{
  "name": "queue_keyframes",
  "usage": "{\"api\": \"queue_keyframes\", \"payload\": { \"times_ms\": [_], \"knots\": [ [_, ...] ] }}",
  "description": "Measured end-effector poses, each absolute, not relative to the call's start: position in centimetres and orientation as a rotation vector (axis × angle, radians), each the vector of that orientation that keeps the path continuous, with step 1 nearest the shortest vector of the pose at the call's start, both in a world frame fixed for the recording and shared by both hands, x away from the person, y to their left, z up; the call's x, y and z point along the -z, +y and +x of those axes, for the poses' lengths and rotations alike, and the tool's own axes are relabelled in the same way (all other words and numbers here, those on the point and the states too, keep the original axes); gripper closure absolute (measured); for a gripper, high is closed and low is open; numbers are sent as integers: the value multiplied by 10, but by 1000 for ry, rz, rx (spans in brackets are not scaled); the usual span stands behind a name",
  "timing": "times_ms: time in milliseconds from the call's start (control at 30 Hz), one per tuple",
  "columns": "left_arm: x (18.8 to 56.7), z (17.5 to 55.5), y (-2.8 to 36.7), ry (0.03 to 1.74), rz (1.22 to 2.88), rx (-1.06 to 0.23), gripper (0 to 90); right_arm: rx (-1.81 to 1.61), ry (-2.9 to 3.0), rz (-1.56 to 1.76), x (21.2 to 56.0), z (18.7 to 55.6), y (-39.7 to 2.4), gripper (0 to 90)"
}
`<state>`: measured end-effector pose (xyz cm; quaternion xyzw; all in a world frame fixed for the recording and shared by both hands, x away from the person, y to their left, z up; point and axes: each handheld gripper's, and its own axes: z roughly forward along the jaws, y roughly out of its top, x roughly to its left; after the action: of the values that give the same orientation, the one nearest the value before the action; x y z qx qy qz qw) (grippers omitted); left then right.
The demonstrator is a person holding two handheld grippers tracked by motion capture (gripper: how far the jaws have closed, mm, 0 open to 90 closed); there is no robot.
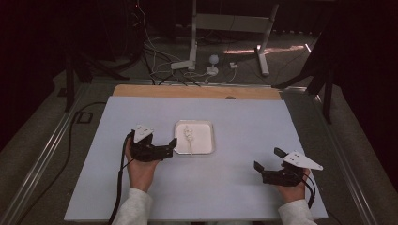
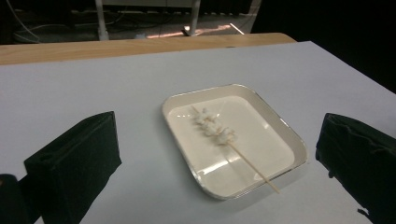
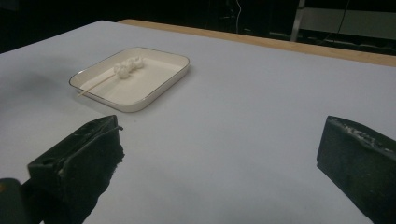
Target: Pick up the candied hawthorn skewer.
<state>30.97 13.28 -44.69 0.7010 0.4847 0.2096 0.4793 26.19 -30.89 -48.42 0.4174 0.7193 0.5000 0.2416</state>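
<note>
One tray holding one skewer lies just ahead of the released left claw; high view adds the released right claw, well apart.

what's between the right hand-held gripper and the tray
Nothing: in the right gripper view, bare white table runs from the right hand-held gripper to the tray holding the skewer.

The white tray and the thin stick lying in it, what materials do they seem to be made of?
The white rounded-rectangle tray looks like glazed ceramic or glossy plastic: its smooth surface reflects light, and the rim shows a thin darker edge. The thin pale stick looks like bare wood or bamboo, matte and light tan, carrying white lumps.
</note>
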Motion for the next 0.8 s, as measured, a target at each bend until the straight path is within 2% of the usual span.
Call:
{"api": "queue_keyframes", "payload": {
  "times_ms": [433,800],
  "knots": [
    [463,330,100,1187,1763,-496,4,-1359,1981,1143,484,262,-308,0],
    [492,346,71,1234,1880,-441,15,-1344,1981,1156,486,264,-308,0]
  ]
}}
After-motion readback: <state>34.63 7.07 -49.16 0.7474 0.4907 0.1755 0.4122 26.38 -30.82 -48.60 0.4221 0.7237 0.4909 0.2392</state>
